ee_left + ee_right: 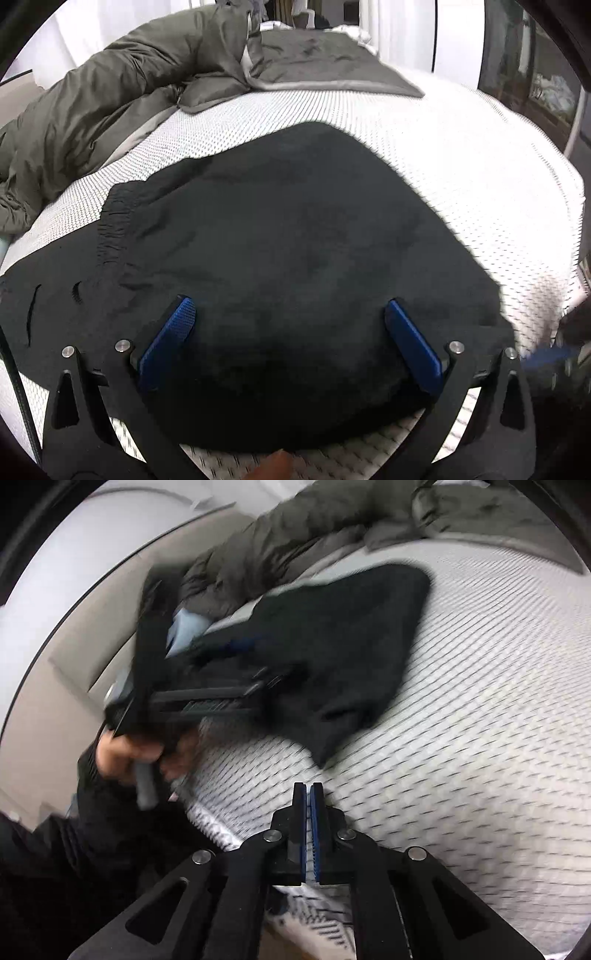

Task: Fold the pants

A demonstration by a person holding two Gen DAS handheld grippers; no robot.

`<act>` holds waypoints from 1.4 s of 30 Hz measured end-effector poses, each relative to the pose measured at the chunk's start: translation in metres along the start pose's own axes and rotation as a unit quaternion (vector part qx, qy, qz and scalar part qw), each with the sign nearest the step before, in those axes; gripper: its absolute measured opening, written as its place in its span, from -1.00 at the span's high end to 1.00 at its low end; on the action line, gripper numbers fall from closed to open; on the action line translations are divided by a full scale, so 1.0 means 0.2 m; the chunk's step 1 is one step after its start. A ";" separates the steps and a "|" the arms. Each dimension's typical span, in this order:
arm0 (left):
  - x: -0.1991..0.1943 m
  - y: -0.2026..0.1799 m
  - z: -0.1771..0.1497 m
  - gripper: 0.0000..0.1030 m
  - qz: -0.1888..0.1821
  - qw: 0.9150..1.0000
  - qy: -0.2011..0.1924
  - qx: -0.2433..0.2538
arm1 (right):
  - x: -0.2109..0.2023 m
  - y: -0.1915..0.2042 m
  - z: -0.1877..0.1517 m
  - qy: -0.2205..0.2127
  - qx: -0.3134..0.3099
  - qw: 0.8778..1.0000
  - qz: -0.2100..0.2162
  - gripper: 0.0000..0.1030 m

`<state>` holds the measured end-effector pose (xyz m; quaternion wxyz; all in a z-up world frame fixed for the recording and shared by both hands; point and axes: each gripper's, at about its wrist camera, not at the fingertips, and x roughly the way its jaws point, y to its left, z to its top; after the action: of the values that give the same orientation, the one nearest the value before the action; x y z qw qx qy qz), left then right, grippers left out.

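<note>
The black pants (280,258) lie folded into a compact dark shape on the white mattress (461,155); the elastic waistband (110,221) is at the left. My left gripper (290,314) is open, its blue fingers (173,332) spread wide just above the pants' near part, holding nothing. In the right wrist view the pants (332,635) lie ahead on the mattress (461,701), with the left gripper's body (207,701) and the hand holding it over their left edge. My right gripper (307,790) is shut and empty, apart from the pants near the mattress's front edge.
A rumpled olive-grey duvet (110,103) is piled at the back left of the bed, also in the right wrist view (295,528). A dark window or cabinet (532,74) stands at the far right. The mattress's front edge (314,923) is close below my right gripper.
</note>
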<state>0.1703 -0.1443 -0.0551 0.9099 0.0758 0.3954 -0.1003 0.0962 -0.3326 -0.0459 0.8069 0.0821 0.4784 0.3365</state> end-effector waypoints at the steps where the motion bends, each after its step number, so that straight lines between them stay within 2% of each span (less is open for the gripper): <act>1: -0.05 -0.02 -0.02 -0.99 -0.010 1.000 -0.011 0.003 | -0.03 -0.02 0.02 -0.010 0.009 1.000 -0.007 0.58; 3: -0.14 -0.09 -0.05 -0.99 -0.028 0.999 -0.029 0.019 | -0.11 -0.09 0.04 -0.041 0.037 0.998 -0.017 0.42; 4: -0.17 -0.15 -0.09 -0.90 -0.042 0.998 -0.032 0.036 | -0.14 -0.12 0.05 -0.050 0.051 0.997 -0.021 0.41; 5: -0.21 -0.20 -0.12 -0.70 -0.053 0.997 -0.032 0.049 | -0.15 -0.15 0.06 -0.055 0.063 0.996 -0.027 0.41; 7: -0.23 -0.30 -0.17 -0.46 -0.069 0.994 -0.024 0.078 | -0.14 -0.20 0.07 -0.059 0.085 0.994 -0.035 0.41; 10: -0.25 -0.42 -0.26 -0.28 -0.105 0.988 -0.002 0.115 | -0.12 -0.26 0.07 -0.049 0.104 0.992 -0.046 0.41; 15: -0.33 -0.44 -0.32 -0.27 -0.161 0.982 -0.022 0.092 | -0.17 -0.30 0.06 -0.055 0.106 0.992 -0.045 0.41; 18: -0.33 -0.44 -0.33 -0.18 -0.177 0.981 -0.010 0.078 | -0.22 -0.32 0.04 -0.055 0.103 0.992 -0.041 0.41; 21: -0.30 -0.41 -0.37 -0.07 -0.184 0.981 0.011 0.066 | -0.25 -0.33 0.00 -0.045 0.100 0.993 -0.043 0.41; 30: -0.30 -0.34 -0.30 -0.07 -0.182 0.983 -0.037 0.011 | -0.20 -0.24 -0.01 -0.032 0.079 0.996 -0.037 0.41; 33: -0.29 -0.36 -0.30 -0.07 -0.187 0.981 -0.036 0.025 | -0.19 -0.24 -0.01 -0.027 0.079 0.996 -0.038 0.41; 37: -0.23 -0.43 -0.30 -0.06 -0.181 0.983 -0.009 0.025 | -0.19 -0.23 -0.01 -0.030 0.080 0.996 -0.036 0.41; 42: -0.18 -0.42 -0.26 -0.04 -0.183 0.982 -0.031 -0.013 | -0.19 -0.24 -0.01 -0.033 0.085 0.995 -0.030 0.33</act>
<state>0.0899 -0.2100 -0.0683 0.8888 -0.0130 0.3755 -0.2625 0.1052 -0.3933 -0.0406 0.8223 0.1469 0.4802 0.2677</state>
